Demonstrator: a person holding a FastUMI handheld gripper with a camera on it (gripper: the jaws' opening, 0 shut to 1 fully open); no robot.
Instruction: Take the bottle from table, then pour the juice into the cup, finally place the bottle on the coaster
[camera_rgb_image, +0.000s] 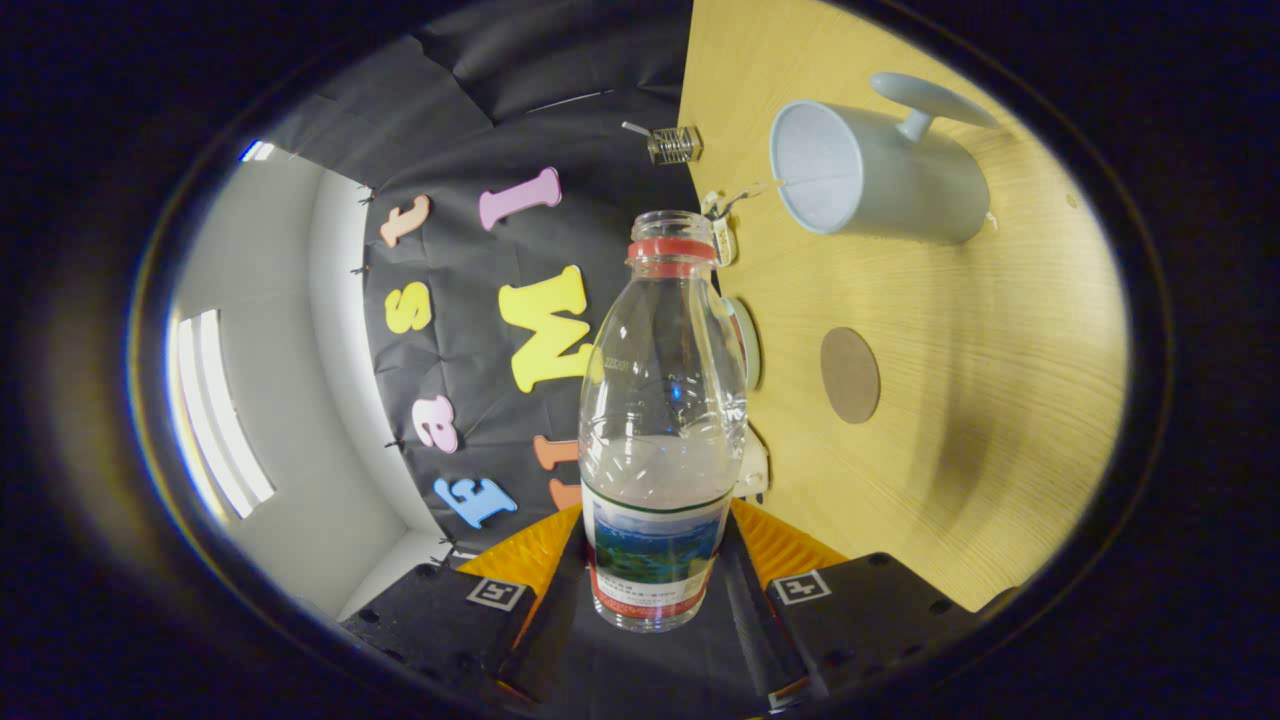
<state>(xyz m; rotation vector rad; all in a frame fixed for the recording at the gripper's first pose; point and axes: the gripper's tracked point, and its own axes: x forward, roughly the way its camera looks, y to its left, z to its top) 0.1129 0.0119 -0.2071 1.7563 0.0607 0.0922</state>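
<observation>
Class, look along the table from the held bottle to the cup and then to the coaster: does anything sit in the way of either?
Nothing visible does. The tool grips the clear plastic bottle; bare wooden table lies before the pale blue cup and round brown coaster.

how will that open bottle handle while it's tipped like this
The bottle, gripped between the fingers, looks like thin clear plastic, so it probably flexes under a hard squeeze. It has no cap and seems under half full, so it is likely light, and the liquid may shift as it tilts. Its smooth wall could slip against the pads.
</observation>
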